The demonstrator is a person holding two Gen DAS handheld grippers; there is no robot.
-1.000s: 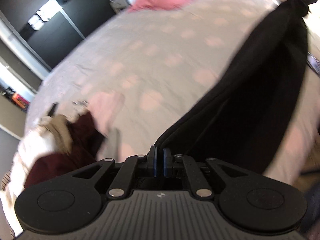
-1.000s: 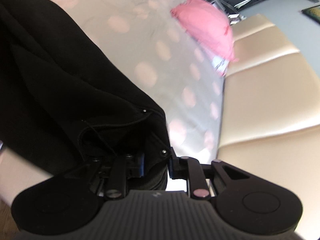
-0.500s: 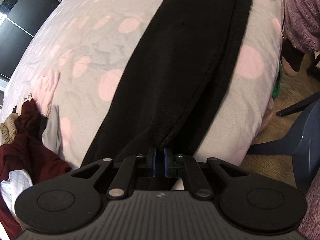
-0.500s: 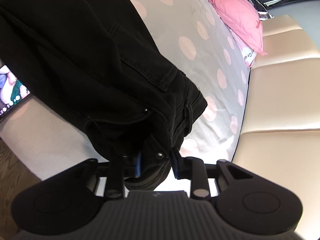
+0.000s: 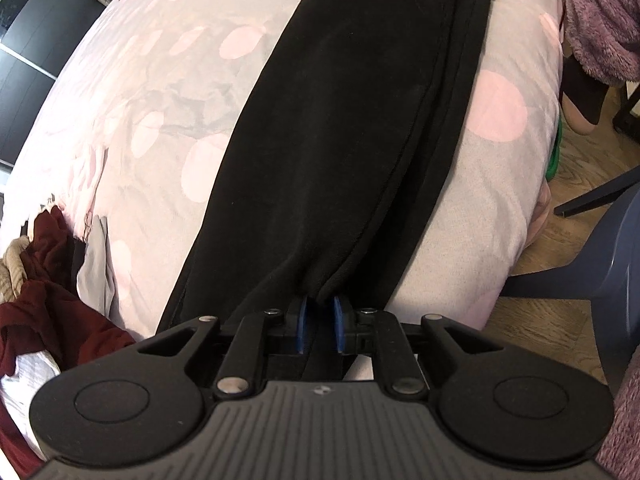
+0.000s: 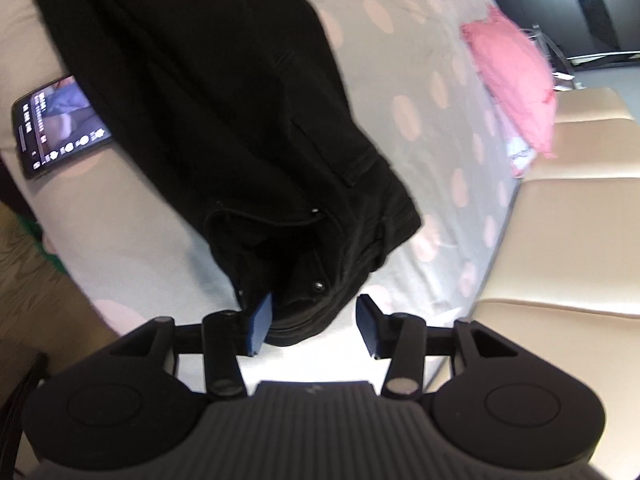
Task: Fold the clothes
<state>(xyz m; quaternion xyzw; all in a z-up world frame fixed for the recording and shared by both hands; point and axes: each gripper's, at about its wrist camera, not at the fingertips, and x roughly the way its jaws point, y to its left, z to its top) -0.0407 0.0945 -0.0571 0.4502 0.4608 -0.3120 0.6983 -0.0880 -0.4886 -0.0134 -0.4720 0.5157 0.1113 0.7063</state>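
Note:
Black trousers (image 5: 340, 140) lie stretched out lengthwise on the bed (image 5: 140, 100), a grey cover with pink dots. My left gripper (image 5: 319, 324) is at the leg ends by the bed's near edge. Its jaws are opening, and the bunched hem still sits pinched between the blue pads (image 5: 302, 326). In the right wrist view the waistband end of the trousers (image 6: 224, 100) rests on the cover. My right gripper (image 6: 314, 326) straddles the waistband with its jaws opening. The left pad touches the cloth and the right pad (image 6: 366, 326) stands clear of it.
A phone (image 6: 60, 128) with a lit screen lies on the bed beside the trousers. A pink pillow (image 6: 516, 76) and a cream headboard (image 6: 560, 240) are at the far end. A heap of dark red and beige clothes (image 5: 48, 300) lies left, with a blue chair (image 5: 600, 256) on the wooden floor at the right.
The trousers hung in the air between both grippers and now lie flat on the bed. The right jaws have spread wide off the waistband. The left pads have parted slightly.

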